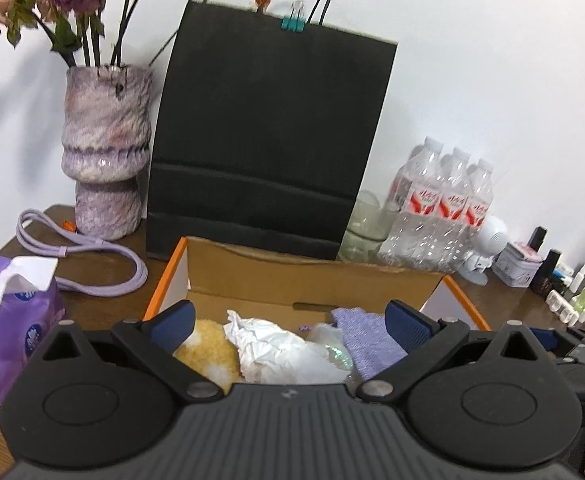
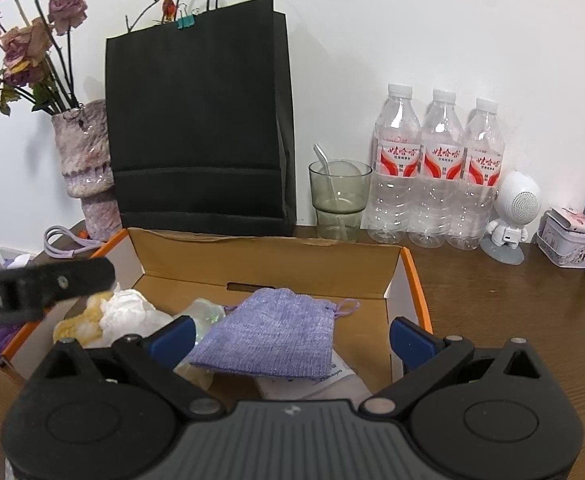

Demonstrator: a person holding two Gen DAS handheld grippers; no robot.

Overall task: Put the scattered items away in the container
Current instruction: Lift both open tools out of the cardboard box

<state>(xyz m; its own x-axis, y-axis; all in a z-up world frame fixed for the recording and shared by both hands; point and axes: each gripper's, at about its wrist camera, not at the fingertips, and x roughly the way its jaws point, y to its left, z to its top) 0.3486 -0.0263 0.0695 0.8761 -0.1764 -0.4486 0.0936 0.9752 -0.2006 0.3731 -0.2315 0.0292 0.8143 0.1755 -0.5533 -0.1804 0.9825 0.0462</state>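
An open cardboard box [image 1: 312, 276] with orange sides sits on the brown table; it also shows in the right wrist view [image 2: 276, 268]. Inside lie a yellow fluffy item [image 1: 208, 350], crumpled white tissue [image 1: 276, 350], a clear plastic piece [image 1: 334, 350] and a purple knit pouch [image 1: 368, 340]; the pouch [image 2: 272, 336] lies on top in the right wrist view. My left gripper [image 1: 290, 322] is open and empty above the box's near side. My right gripper [image 2: 292, 340] is open and empty over the pouch. The left gripper's finger [image 2: 48, 284] shows at the left of the right view.
A black paper bag [image 1: 268, 140] stands behind the box, a purple vase [image 1: 106, 152] with dried flowers to its left. A purple cable [image 1: 92, 256] and a tissue pack [image 1: 16, 312] lie left. A glass [image 2: 338, 200], three water bottles [image 2: 438, 176], a white figurine [image 2: 512, 216] and a tin [image 2: 568, 240] stand right.
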